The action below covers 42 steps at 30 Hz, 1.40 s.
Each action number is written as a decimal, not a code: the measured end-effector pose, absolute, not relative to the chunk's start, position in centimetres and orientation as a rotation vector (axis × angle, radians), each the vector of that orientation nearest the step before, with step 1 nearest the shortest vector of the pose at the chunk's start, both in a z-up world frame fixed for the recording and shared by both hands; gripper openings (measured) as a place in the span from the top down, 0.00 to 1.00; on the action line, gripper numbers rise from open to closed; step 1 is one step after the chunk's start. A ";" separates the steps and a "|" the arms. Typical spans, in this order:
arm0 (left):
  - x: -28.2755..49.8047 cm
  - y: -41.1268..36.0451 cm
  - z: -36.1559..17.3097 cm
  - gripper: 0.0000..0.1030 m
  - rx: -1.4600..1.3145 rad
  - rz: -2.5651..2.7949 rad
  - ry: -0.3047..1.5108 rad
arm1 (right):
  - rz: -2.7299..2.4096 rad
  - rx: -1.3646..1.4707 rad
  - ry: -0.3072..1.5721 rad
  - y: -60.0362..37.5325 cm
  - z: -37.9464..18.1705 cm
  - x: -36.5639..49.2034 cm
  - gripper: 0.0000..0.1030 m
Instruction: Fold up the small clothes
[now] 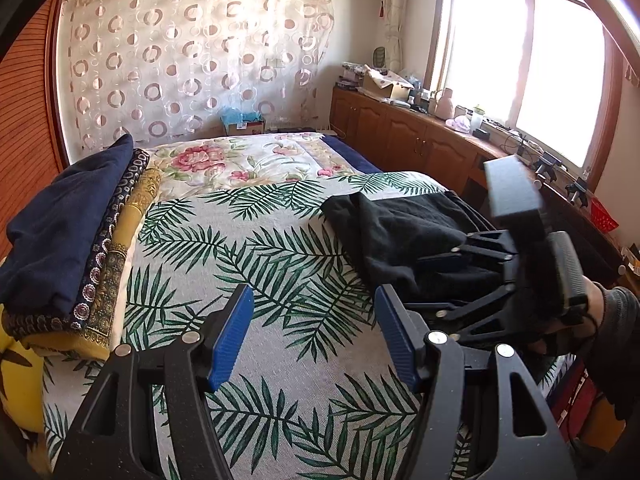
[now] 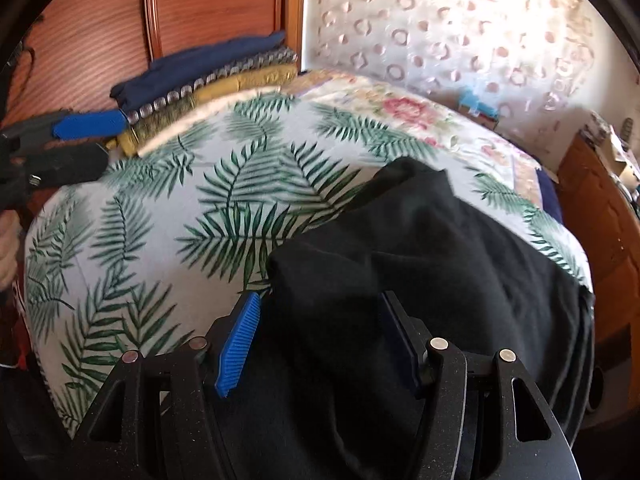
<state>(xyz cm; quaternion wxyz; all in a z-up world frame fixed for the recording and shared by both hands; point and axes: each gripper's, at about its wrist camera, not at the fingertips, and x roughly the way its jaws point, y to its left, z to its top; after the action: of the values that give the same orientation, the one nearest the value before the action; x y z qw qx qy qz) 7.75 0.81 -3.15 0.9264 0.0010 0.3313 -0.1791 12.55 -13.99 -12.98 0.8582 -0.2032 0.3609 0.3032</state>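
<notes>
Left gripper: jaws apart, nothing between, over palm-leaf print sheet | Right gripper: jaws apart over crumpled black garment, not clamped | Stack of folded clothes at bed edge

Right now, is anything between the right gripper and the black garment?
No. The right gripper is open directly over the black garment, with nothing visible between them. The left gripper is open above bare leaf-print bedspread.

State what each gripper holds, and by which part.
Nothing is held: the left gripper is open over the bedspread, the right gripper open above the black garment.
</notes>
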 end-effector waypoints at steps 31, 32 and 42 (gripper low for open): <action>6.7 -2.9 -4.0 0.38 0.040 -0.446 0.716 | 0.162 -0.168 0.769 -30.4 -7.9 23.0 0.85; 6.7 -3.0 -4.1 0.38 0.040 -0.448 0.718 | 0.147 -0.177 0.764 -30.2 -7.8 22.9 0.81; 6.6 -5.7 -4.8 0.38 0.049 -0.455 0.710 | 0.228 -0.181 0.682 -30.8 -9.3 11.0 0.63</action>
<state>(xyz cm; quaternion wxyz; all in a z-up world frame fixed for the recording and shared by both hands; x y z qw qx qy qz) 6.55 -5.71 -4.75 0.9121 0.0237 0.3446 -0.2209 11.04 -30.82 -9.34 0.9321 -0.0885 0.3332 0.1113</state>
